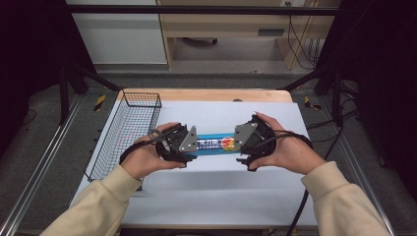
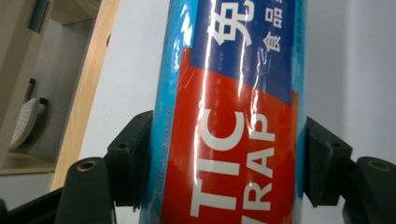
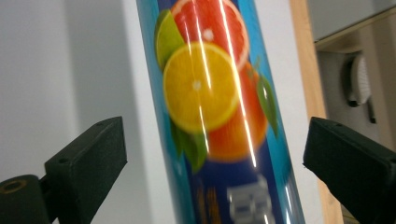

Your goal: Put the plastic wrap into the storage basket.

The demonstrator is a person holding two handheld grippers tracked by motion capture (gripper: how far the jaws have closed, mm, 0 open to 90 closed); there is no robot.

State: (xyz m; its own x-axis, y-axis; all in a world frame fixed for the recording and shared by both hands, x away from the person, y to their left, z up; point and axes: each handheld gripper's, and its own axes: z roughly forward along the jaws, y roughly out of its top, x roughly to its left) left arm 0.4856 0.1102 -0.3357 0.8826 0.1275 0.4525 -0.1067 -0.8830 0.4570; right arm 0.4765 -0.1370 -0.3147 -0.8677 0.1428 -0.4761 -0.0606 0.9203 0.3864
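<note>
A blue and red plastic wrap roll (image 1: pixel 215 144) with a citrus picture lies crosswise over the white table top, between my two grippers. My left gripper (image 1: pixel 189 147) is shut on its left end: in the left gripper view both black pads (image 2: pixel 133 154) press against the plastic wrap roll (image 2: pixel 233 121). My right gripper (image 1: pixel 239 145) is at the other end, and in the right gripper view its jaws stand wide apart on either side of the plastic wrap roll (image 3: pixel 215 102), with a clear gap to each pad (image 3: pixel 95 154).
A black wire basket (image 1: pixel 129 132) stands along the table's left side, close to the left hand. The white table top (image 1: pixel 216 196) ends in a wooden strip (image 1: pixel 206 95) at the far edge. Cables trail from both grippers toward the front.
</note>
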